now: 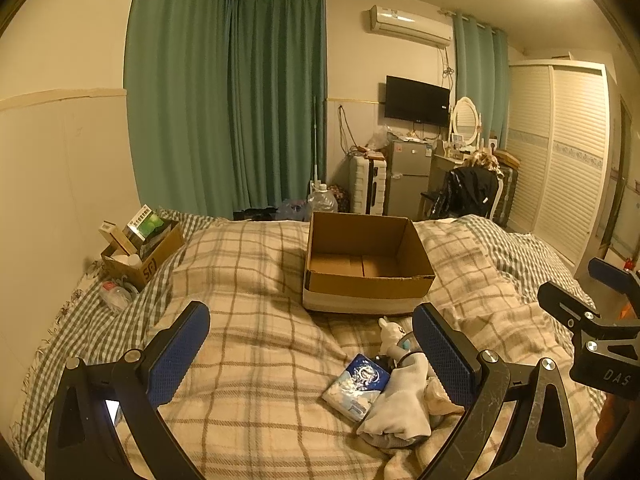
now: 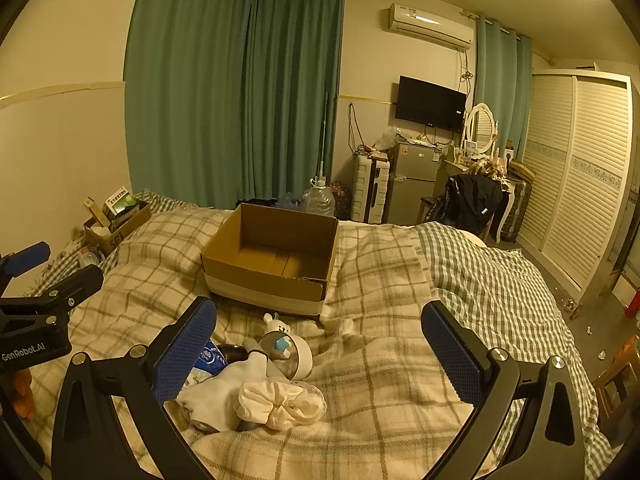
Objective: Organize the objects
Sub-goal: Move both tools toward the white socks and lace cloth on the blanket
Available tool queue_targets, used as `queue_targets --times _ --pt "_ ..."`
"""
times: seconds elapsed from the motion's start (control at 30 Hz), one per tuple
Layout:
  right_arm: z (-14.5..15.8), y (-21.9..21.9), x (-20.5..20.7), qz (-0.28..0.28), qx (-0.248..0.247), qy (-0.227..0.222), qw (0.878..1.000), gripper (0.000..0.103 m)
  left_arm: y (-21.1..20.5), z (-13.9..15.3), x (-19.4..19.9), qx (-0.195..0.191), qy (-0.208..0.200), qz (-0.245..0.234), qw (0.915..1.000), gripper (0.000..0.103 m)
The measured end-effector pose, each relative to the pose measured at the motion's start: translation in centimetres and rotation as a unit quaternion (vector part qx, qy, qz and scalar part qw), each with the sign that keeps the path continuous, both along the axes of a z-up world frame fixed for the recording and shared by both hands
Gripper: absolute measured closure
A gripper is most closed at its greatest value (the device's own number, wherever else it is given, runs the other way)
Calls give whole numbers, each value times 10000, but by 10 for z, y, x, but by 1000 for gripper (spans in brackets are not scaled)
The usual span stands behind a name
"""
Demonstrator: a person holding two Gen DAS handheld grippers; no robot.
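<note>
An empty open cardboard box (image 1: pixel 366 258) (image 2: pixel 272 258) sits on the plaid blanket. In front of it lies a small pile: a blue tissue pack (image 1: pixel 357 386) (image 2: pixel 208 358), a white sock (image 1: pixel 398 404) (image 2: pixel 224 390), a cream scrunchie (image 2: pixel 280 400), and a round white toy with a bunny figure (image 2: pixel 286 346) (image 1: pixel 388 334). My left gripper (image 1: pixel 312 338) is open above the blanket, just left of the pile. My right gripper (image 2: pixel 320 334) is open, the pile by its left finger. Both are empty.
A smaller cardboard box (image 1: pixel 142 250) full of packages stands at the bed's far left by the wall. Beyond the bed are green curtains, a water jug (image 1: pixel 322 200), a suitcase, a small fridge (image 1: pixel 408 176), a chair and a wardrobe.
</note>
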State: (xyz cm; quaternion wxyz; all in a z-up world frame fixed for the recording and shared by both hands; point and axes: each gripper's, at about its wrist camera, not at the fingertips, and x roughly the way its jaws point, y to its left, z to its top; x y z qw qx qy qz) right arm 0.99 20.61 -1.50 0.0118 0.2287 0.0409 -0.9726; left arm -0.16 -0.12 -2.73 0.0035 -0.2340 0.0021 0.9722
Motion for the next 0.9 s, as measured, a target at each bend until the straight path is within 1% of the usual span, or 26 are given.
queue_targets --times 0.3,0.57,0.67,0.77,0.8,0.87,0.9 --pt "2 -1 2 16 54 -4 10000 0 5 -3 1 -21 -37 -32 10000 0" --pt "-3 0 -1 74 73 -77 9999 2 5 -10 -3 65 -157 51 9998 0" --pt "-9 0 -4 98 97 -159 9998 3 6 -14 -4 77 -204 101 9997 0" --pt "-27 1 -16 131 155 -457 9987 4 8 -23 -7 64 -314 159 9994 0" --pt "-38 0 -23 153 192 -664 9975 6 9 -28 -9 32 -380 179 9991 0" --pt "-65 -2 -38 220 261 -1164 9926 12 12 -40 -14 -64 -565 206 9982 0" --pt "-82 -3 -46 291 260 -1468 9884 14 13 -46 -16 -105 -660 217 9975 0"
